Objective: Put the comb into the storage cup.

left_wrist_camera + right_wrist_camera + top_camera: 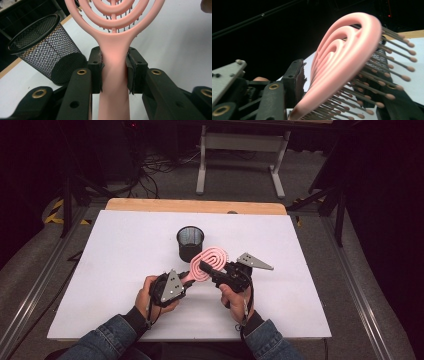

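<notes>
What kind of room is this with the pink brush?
Probably a lab or workshop for recording handling tasks, not a home. A white table stands on grey carpet, cables trail over the floor behind it, and a bare desk frame stands in the dark background.

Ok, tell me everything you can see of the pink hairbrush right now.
The pink hairbrush looks like smooth matte plastic: an oval head of nested open loops joined by a central rib, narrowing to a flat handle. Thin dark bristles with rounded tips stick out of one face. It is held up off the white table, in front of the black mesh cup. The left tool clamps its handle just below the head, pads on both edges; the right tool straddles the head from the other side.
</notes>
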Available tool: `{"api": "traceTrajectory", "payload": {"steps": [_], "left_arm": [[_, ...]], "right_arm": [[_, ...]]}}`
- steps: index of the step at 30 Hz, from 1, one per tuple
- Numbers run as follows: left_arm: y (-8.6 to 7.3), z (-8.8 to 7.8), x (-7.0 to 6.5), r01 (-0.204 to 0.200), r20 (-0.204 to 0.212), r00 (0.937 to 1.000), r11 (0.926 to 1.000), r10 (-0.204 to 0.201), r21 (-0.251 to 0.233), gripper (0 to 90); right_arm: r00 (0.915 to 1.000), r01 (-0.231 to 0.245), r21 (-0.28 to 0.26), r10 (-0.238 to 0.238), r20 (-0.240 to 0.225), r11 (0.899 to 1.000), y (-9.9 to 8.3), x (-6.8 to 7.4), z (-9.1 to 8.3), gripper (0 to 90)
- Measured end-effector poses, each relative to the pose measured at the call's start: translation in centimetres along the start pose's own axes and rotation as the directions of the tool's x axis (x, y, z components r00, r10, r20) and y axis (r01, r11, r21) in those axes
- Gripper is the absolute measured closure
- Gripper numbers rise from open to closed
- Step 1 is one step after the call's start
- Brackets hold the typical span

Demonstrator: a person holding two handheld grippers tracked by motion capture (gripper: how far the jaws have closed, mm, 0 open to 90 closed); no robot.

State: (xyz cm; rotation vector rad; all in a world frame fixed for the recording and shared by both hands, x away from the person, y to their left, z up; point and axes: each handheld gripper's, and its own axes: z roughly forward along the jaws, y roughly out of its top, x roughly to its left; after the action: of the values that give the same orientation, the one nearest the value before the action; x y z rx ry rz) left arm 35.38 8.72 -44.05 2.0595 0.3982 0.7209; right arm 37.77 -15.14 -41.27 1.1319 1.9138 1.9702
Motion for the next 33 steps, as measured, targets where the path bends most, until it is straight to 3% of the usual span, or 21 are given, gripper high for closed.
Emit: {"api": "traceTrajectory", "payload": {"steps": [4,7,17,21,24,27,33], "left_arm": [[-0.1,0.2,-0.1,-0.004,-0.003,1.0000,0.9999,0.004,0.013,69.7],[0.0,0.3,-0.1,-0.011,-0.011,0.9999,0.9996,0.011,0.026,69.6],[0.0,0.3,-0.1,-0.004,-0.022,0.9997,0.9999,0.005,0.014,66.6],[0.0,0.3,0.0,-0.014,-0.028,0.9995,0.9997,0.015,0.019,60.7],[0.0,0.3,0.0,0.010,-0.035,0.9994,0.9998,-0.009,0.016,51.7],[0.0,0.3,0.2,0.008,-0.039,0.9992,0.9999,-0.008,0.014,43.6],[0.0,0.3,0.4,0.029,-0.013,0.9995,0.9996,-0.029,0.005,31.5]], "right_arm": [[0.9997,0.011,-0.001,-0.011,-0.020,1.000,0.0,0.4,0.0,52.6],[0.9979,0.041,-0.005,-0.042,-0.050,0.999,0.0,1.1,0.1,61.0],[0.9937,0.072,-0.008,-0.073,-0.085,0.997,0.0,2.0,0.1,62.5],[0.9923,0.083,-0.005,-0.083,-0.091,0.997,0.1,2.1,0.1,62.6],[0.9919,0.087,-0.006,-0.087,-0.093,0.996,0.2,2.0,-0.1,62.6],[0.9919,0.088,-0.009,-0.088,-0.091,0.996,0.2,2.0,-0.2,62.7],[0.9895,0.108,-0.006,-0.108,-0.096,0.994,0.4,2.0,-0.5,62.7]]}}
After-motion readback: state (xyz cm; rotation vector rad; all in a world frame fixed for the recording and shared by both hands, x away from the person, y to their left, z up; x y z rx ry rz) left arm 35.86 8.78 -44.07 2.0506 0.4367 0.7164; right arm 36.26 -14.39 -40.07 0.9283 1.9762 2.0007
